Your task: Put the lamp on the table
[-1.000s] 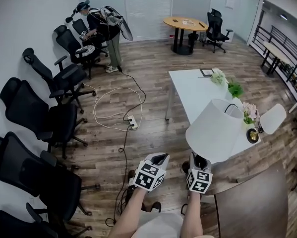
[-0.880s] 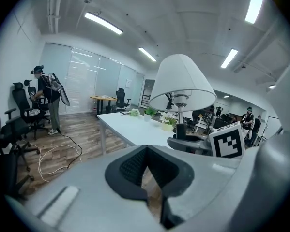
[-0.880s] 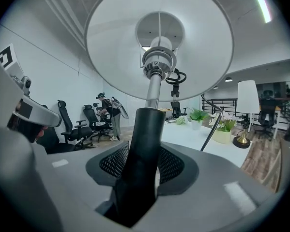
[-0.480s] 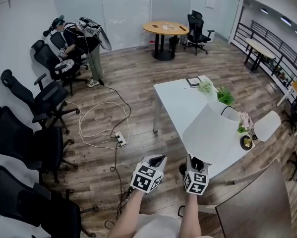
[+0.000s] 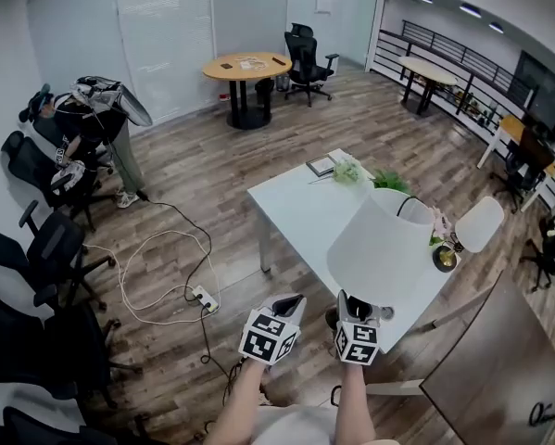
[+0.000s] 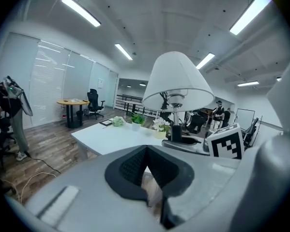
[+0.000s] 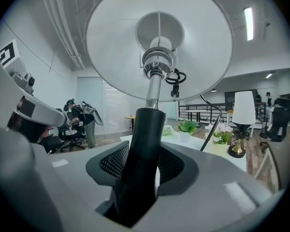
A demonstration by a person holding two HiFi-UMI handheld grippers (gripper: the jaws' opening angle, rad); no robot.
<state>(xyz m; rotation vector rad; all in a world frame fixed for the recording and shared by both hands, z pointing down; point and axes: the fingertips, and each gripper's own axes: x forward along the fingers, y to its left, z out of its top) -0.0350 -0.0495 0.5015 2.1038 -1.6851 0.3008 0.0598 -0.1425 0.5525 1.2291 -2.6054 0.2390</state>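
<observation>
The right gripper [image 5: 353, 306] clamps the lamp [image 5: 381, 241] by its round black stem [image 7: 144, 144], the smooth white cone shade above the flat white table's [image 5: 296, 207] near edge; the left gripper [image 5: 289, 304] is closed, empty

Right gripper [image 7: 141, 170] clamped on the lamp [image 7: 154, 71]
Its jaws pinch the black stem; the white shade spreads overhead, a table [image 7: 199, 143] with plants [image 7: 188, 126] ahead.

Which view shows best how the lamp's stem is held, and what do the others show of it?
The right gripper view: the stem fills it, clamped in the right gripper. In the head view the shade mostly hides it; the left gripper view shows it small, side-on.
</observation>
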